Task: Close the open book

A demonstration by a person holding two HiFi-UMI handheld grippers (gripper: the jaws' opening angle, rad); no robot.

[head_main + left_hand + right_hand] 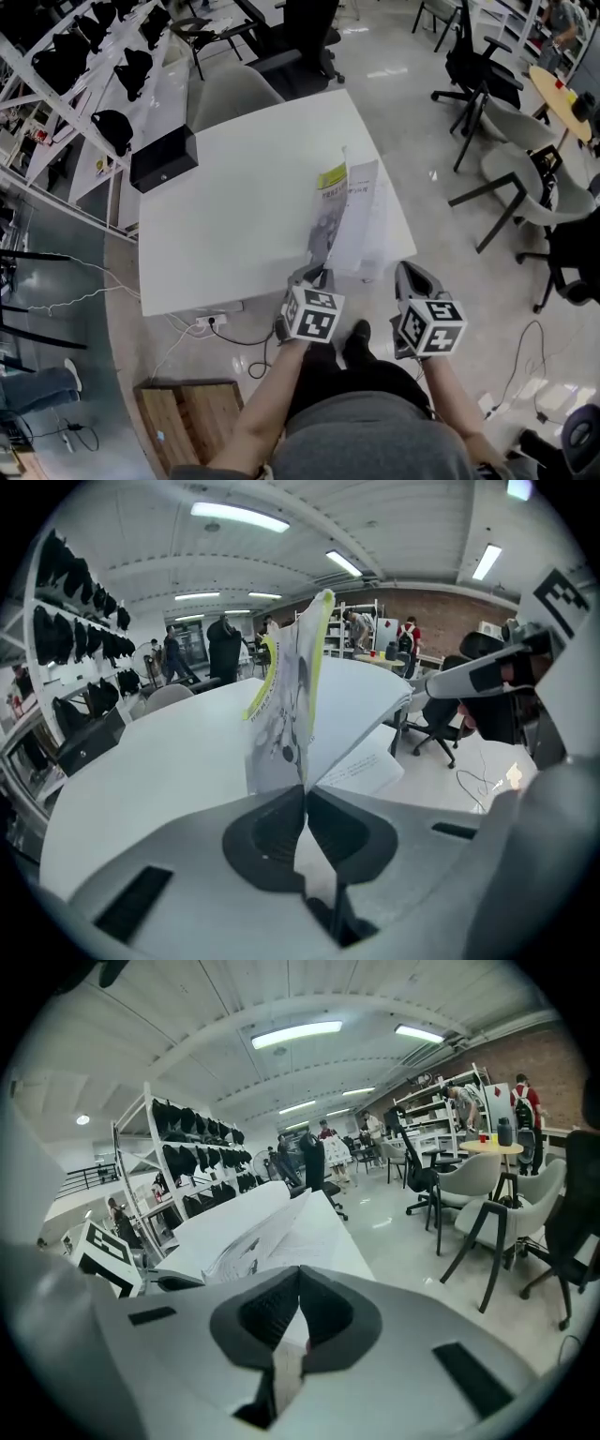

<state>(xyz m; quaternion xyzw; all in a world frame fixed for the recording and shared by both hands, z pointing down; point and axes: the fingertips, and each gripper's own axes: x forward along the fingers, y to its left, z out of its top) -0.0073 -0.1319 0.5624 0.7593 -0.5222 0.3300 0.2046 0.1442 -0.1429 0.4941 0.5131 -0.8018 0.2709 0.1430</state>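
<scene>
An open book point(349, 217) lies on the right part of the white table point(234, 187), close to its near edge. Its left part, with a yellow-green and grey cover, stands almost upright, while the right pages lie flat. My left gripper point(317, 274) is shut on the near edge of that raised cover. In the left gripper view the cover point(291, 705) rises straight out of the closed jaws of the left gripper point(306, 785). My right gripper point(403, 272) hovers by the table's near right corner, shut and with nothing in it. The right gripper view shows the book point(272, 1232) beyond the right gripper point(298, 1269).
A black box point(164, 157) sits at the table's far left corner. Grey and black chairs point(525, 141) stand to the right, and a white rack of black hats point(94, 66) runs along the left. A wooden board point(192, 412) lies on the floor near my legs.
</scene>
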